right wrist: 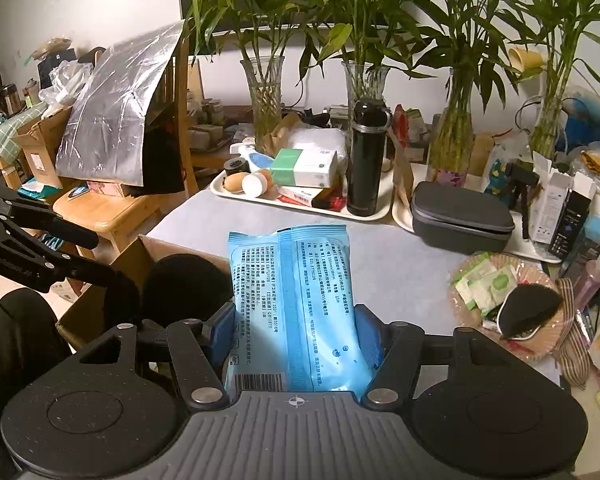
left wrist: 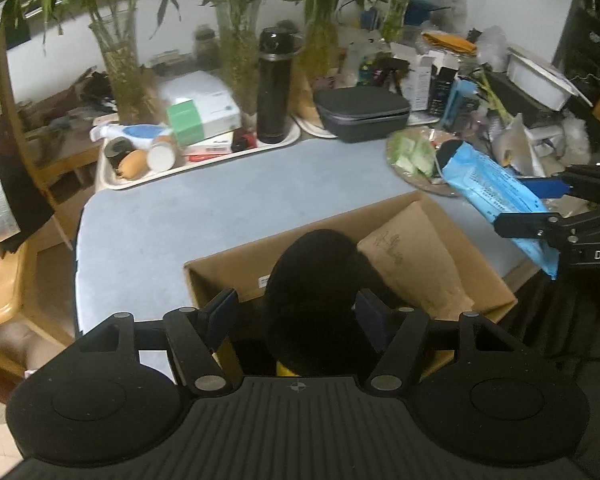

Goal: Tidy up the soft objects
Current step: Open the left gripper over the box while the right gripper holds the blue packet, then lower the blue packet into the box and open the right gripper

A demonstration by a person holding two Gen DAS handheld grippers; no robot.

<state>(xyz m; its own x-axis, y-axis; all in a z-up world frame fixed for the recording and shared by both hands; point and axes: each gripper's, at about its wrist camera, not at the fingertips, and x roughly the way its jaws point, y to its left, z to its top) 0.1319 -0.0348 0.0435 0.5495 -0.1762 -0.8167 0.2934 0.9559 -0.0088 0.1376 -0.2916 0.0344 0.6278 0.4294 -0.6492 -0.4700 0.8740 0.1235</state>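
Observation:
My left gripper (left wrist: 296,310) is shut on a black fuzzy plush (left wrist: 316,280) with a bit of yellow at its base, held over the open cardboard box (left wrist: 220,276) at the table's near edge. A brown padded envelope (left wrist: 416,256) lies inside the box. My right gripper (right wrist: 296,328) is shut on a light blue soft pack of wipes (right wrist: 296,300), held upright above the table. The pack (left wrist: 496,196) and right gripper (left wrist: 556,208) show at the right of the left wrist view. The plush (right wrist: 188,284) and left gripper (right wrist: 100,260) show at the left of the right wrist view.
A wicker basket (right wrist: 540,344) with green packets and a black pouch sits at the right. A grey zip case (right wrist: 460,220), a black flask (right wrist: 366,160) on a cluttered white tray (right wrist: 300,204), and vases of bamboo (right wrist: 266,96) stand behind. A wooden stool (right wrist: 112,208) stands left.

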